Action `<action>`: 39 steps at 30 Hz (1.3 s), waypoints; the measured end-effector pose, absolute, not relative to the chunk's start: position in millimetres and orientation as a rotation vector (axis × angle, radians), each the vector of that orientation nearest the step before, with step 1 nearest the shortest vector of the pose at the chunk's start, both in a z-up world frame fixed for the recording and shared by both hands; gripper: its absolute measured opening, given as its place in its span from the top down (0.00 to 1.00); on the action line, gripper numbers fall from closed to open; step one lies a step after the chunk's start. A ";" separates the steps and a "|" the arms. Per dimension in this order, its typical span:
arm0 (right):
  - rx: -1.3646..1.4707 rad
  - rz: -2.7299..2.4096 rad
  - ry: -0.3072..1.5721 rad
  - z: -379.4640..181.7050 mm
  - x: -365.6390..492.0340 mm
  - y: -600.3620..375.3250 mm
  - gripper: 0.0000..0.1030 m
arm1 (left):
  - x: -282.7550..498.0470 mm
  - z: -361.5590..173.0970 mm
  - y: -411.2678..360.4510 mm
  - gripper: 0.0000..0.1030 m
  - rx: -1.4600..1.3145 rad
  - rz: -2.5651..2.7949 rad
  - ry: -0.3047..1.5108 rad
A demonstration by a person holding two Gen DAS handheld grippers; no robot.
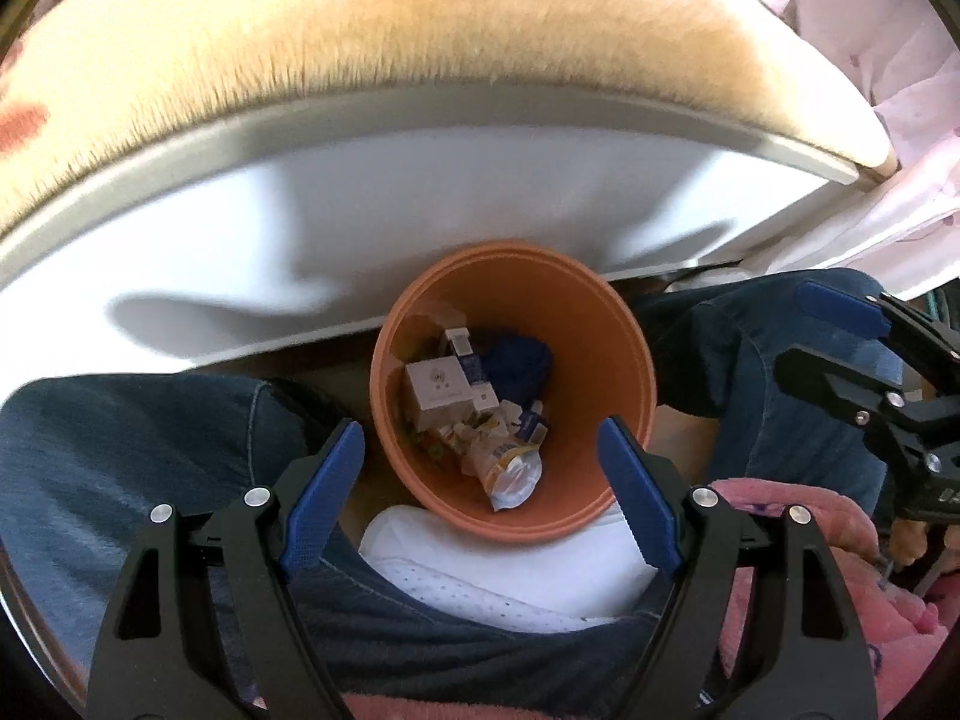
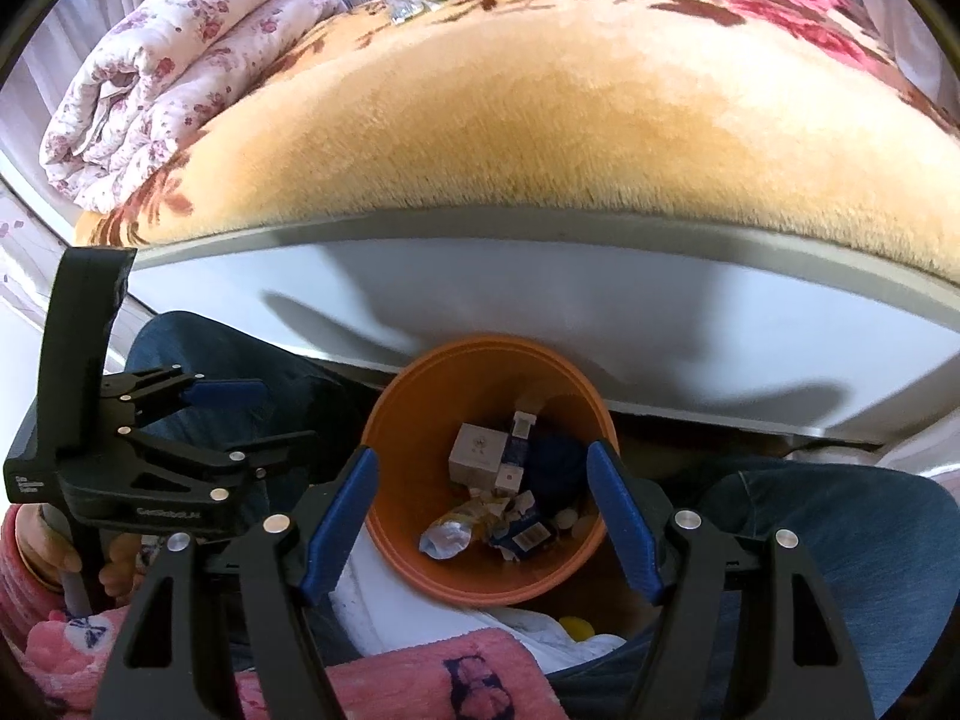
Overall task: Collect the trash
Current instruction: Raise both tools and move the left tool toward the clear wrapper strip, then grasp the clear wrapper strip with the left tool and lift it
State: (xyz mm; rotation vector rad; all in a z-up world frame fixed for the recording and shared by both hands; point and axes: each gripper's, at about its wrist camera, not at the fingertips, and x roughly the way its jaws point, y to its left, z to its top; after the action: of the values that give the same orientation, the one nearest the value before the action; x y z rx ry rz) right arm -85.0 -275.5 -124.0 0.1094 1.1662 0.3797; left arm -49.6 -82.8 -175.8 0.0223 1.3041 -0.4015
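My orange trash bin [image 1: 624, 354] sits on the floor between the knees, against the white bed base [image 1: 360, 192], holding boxes and a crumpled wrapper [image 1: 510, 471]. Left gripper [image 1: 480, 501] and right gripper [image 2: 483, 519] hang over it, jaws wide apart, empty. A fuzzy yellow blanket [image 2: 540, 138] covers the bed.

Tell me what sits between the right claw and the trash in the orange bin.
Nothing: the right wrist view shows open air between the right claw and the trash in the orange bin.
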 end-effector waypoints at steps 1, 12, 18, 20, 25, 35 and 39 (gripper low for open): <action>0.108 0.382 1.161 -121.8 -85.1 -275.2 0.30 | -50.4 -169.6 -83.0 0.24 0.026 -0.408 1.290; 0.097 0.414 1.065 -88.8 -88.4 -270.2 0.24 | -14.8 -70.6 -59.5 0.11 -0.014 -0.376 1.044; 0.096 0.424 1.060 -88.4 -84.7 -268.2 0.23 | 51.5 -41.7 -41.5 0.11 -0.109 -0.329 0.993; 0.103 0.423 1.067 -91.2 -82.1 -269.1 0.23 | 83.1 -38.5 -40.8 0.11 -0.116 -0.298 0.982; 0.130 0.414 1.083 -98.4 -74.8 -274.1 0.23 | 163.8 -36.5 -39.4 0.11 -0.117 -0.207 0.955; 0.155 0.389 1.105 -105.7 -59.4 -284.8 0.23 | 311.0 -65.2 -22.7 0.11 -0.311 -0.080 1.031; 0.167 0.375 1.124 -112.6 -52.3 -290.5 0.23 | 340.1 -80.0 -17.7 0.11 -0.361 -0.050 1.064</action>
State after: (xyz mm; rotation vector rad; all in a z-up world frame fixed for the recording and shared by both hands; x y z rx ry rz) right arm -52.3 -290.5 -112.6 0.1673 1.1243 0.3753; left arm 340.1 -17.7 -80.0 -0.3608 1.0640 -0.0497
